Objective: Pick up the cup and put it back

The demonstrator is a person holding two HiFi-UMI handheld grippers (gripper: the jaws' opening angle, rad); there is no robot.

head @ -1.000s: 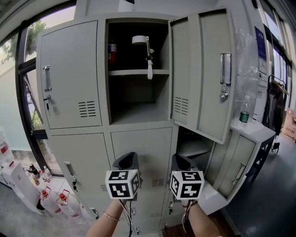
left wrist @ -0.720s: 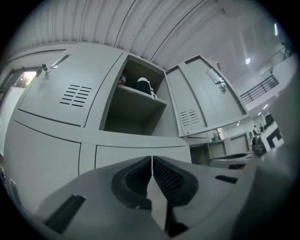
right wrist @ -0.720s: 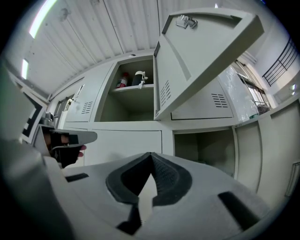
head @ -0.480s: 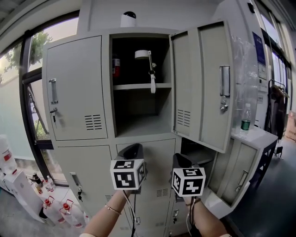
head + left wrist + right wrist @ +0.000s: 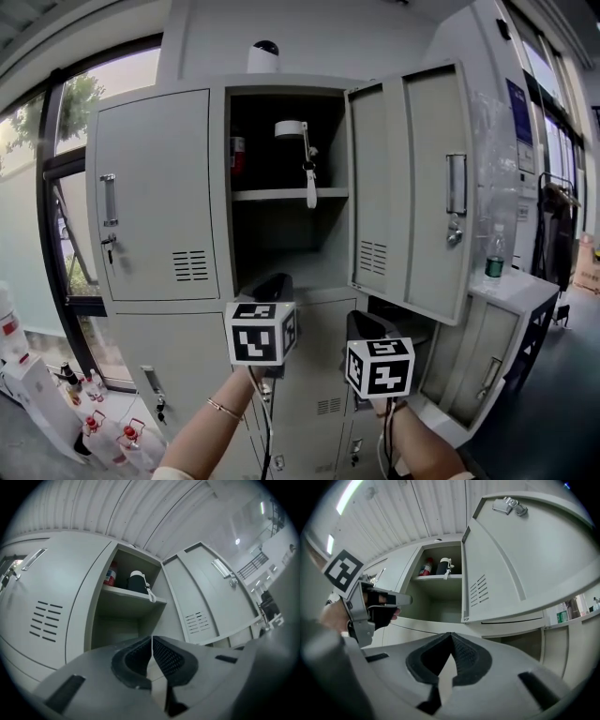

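Head view: both grippers are held up in front of a grey locker bank, below the shelf of its one open upper compartment.
Cup: stands upright on the shelf near its front right edge. It has a dark body and a white lid, and its white strap hangs over the shelf's front edge.
Red can: also on the shelf, left of the cup and further back (its print is too small to read).
Left gripper: below the shelf and slightly left of the cup. Its pads are pressed together with nothing between them.
Right gripper: lower and further right of the shelf than the left one. Its jaw tips meet and it holds nothing.
Cup against the jaws: in the left gripper view the cup sits on the shelf well above and beyond the closed tips. The right gripper view shows the cup the same way, well apart from that gripper's tips.
Door: swung open, right of the shelf.
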